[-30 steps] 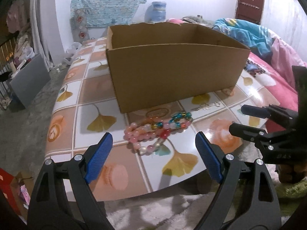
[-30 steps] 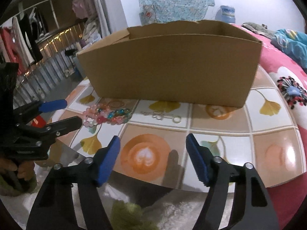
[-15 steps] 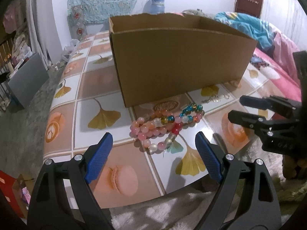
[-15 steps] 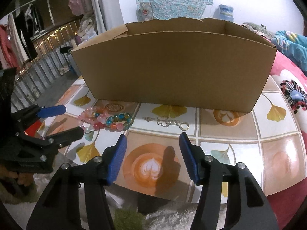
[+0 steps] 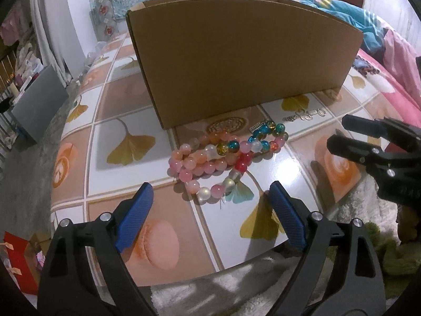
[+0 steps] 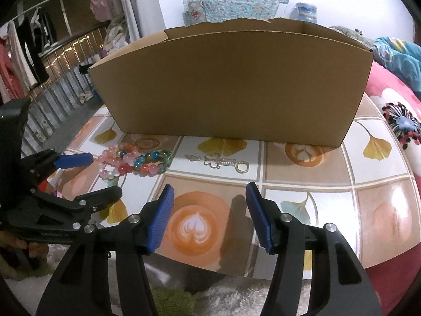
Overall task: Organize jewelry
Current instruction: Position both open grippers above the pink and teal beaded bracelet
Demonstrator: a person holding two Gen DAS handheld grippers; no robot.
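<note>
The left gripper [image 5: 210, 208] stands spread wide with nothing between its blue pads, its jaws having just been opening a little further, and the heap of beaded bracelets [image 5: 223, 158] lies on the tiled table [image 5: 115, 184] straight ahead of its fingertips, just beyond them and centred on the gap. The heap's long axis runs crosswise to this gripper, from near-left to far-right, so the jaws would straddle it across its narrower width, which looks a fair fit for a straight descent. The right gripper [image 6: 209, 210] is half spread and also empty, its jaws having just been closing somewhat; ahead of it and slightly left lies a thin silver chain piece [image 6: 218, 161] with a ring at its right end, its length also crosswise to those fingers. From that side the bracelets sit well off to the left. So the left hand appears the nearer to the beads, the right to the chain. The cardboard box [image 5: 236, 58], open-topped, stands just behind both pieces, probably their destination; neither has been lifted yet.
</note>
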